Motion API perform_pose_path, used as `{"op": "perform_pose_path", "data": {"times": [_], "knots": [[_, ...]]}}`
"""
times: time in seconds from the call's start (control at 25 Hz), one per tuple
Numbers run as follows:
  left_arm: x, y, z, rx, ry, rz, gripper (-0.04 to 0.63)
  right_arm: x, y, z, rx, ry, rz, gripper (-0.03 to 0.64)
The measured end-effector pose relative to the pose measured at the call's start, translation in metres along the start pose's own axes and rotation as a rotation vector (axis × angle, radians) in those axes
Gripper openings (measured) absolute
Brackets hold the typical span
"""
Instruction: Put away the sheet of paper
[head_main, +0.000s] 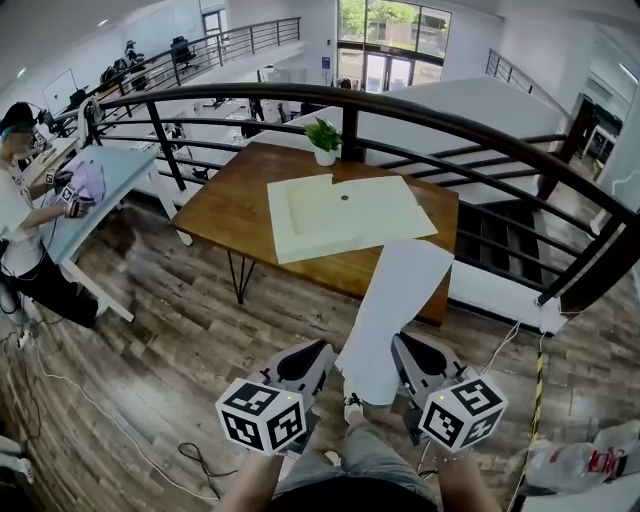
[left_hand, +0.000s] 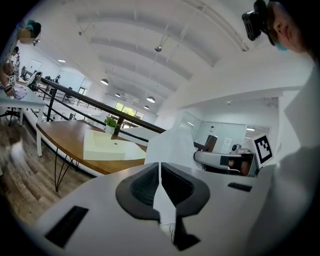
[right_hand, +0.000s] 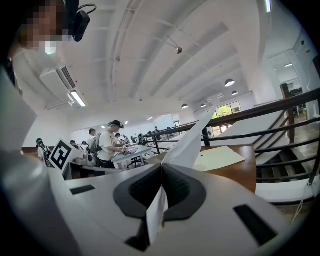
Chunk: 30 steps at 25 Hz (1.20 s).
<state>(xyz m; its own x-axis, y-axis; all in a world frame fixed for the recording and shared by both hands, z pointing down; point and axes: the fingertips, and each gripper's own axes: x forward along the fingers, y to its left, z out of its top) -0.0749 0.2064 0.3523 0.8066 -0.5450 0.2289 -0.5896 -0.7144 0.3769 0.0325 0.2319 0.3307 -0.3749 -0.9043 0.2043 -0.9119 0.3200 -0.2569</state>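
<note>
A white sheet of paper (head_main: 395, 300) hangs in the air in front of the wooden table (head_main: 235, 210), stretching from my grippers toward the table's near edge. My left gripper (head_main: 318, 356) is shut on the sheet's near left edge, my right gripper (head_main: 404, 350) on its near right edge. In the left gripper view the jaws (left_hand: 160, 176) pinch the paper (left_hand: 172, 145), which rises ahead of them. The right gripper view shows the same: the jaws (right_hand: 161, 172) are closed on the paper (right_hand: 187, 145). A pale cream flat folder (head_main: 340, 215) lies on the table.
A small potted plant (head_main: 323, 140) stands at the table's far edge. A dark curved railing (head_main: 450, 125) runs behind the table, with stairs at the right. A person works at a light table (head_main: 100, 180) at the left. Cables (head_main: 190, 455) lie on the wooden floor.
</note>
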Motion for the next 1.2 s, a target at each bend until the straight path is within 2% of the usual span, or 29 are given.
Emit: {"op": "perform_pose_path", "data": {"times": [0.24,0.76,1.0,1.2], "knots": [[0.054,0.029,0.022,-0.002,0.007,0.015,0.028,0.047,-0.052,0.02,0.004,0.004,-0.001,0.028],[0.17,0.09,0.087,0.007,-0.008,0.09,0.028,0.155,-0.141,0.077,-0.011,0.006,0.112,0.028],[0.206,0.102,0.094,-0.023,-0.015,0.115,0.028,0.178,-0.161,0.083,-0.04,0.047,0.169,0.028],[0.218,0.108,0.092,-0.051,0.002,0.133,0.026,0.186,-0.176,0.083,-0.029,0.073,0.178,0.028]]}}
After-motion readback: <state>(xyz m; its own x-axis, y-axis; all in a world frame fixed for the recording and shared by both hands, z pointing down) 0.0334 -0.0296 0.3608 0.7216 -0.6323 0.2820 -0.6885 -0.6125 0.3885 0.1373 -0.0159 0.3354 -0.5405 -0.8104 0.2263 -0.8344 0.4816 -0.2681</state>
